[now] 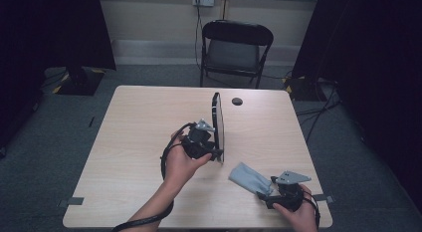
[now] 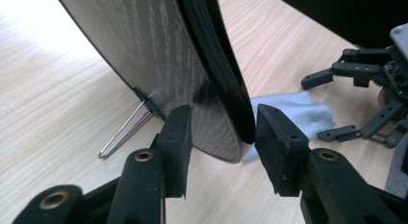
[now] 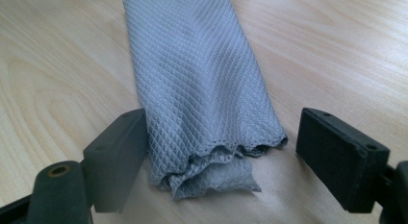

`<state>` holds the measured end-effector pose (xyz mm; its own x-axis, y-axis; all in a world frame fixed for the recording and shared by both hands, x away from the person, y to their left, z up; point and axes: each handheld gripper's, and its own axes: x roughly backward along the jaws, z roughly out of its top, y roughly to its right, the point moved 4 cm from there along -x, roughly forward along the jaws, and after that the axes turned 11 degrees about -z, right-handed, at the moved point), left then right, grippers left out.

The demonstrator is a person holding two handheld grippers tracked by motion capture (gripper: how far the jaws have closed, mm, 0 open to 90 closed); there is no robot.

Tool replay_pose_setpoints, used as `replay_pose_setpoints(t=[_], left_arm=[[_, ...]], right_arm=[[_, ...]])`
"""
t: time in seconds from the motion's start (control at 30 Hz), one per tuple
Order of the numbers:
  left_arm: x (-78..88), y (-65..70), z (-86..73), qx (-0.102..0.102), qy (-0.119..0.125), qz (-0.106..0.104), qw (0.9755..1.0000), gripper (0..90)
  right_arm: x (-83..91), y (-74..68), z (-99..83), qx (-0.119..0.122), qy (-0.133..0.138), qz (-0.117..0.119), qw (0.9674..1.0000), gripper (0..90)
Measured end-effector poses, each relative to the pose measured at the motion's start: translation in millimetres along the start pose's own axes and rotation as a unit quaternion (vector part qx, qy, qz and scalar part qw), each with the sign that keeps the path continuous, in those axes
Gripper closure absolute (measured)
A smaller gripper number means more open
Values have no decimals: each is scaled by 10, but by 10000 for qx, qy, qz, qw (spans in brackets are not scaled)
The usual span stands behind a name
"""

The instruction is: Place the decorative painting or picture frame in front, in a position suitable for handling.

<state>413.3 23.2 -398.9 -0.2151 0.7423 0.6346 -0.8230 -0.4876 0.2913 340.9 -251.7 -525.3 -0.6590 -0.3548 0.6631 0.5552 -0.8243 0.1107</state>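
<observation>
A round mirror with a dark rim stands on edge mid-table, propped by a thin wire stand. My left gripper reaches its lower edge from the left. In the left gripper view the mirror sits between the jaws of my left gripper; a thin gap shows beside the right pad, so it is open. A folded grey cloth lies flat near the front right. My right gripper is open at its near end. The cloth lies between the wide-apart jaws of my right gripper, untouched.
A small black round cap lies on the light wooden table behind the mirror. A black folding chair stands past the far edge. Dark curtains flank both sides and cables run on the floor at right.
</observation>
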Motion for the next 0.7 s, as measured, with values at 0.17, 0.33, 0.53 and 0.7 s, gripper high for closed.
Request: replay_pose_setpoints(t=[0.17,0.33,0.53,0.7], left_arm=[[17,-23,-12,91,-23,-1,10000,607],[33,-81,1,295,49,126,9995,520],[-10,-74,69,492,-47,131,9987,577],[-24,-81,82,565,-43,147,9983,583]], right_arm=[[0,0,0,1,1,0,10000,185],[-3,-3,1,12,8,-24,10000,184],[-7,-7,4,30,11,-28,10000,183],[-8,-9,4,32,4,-30,10000,183]])
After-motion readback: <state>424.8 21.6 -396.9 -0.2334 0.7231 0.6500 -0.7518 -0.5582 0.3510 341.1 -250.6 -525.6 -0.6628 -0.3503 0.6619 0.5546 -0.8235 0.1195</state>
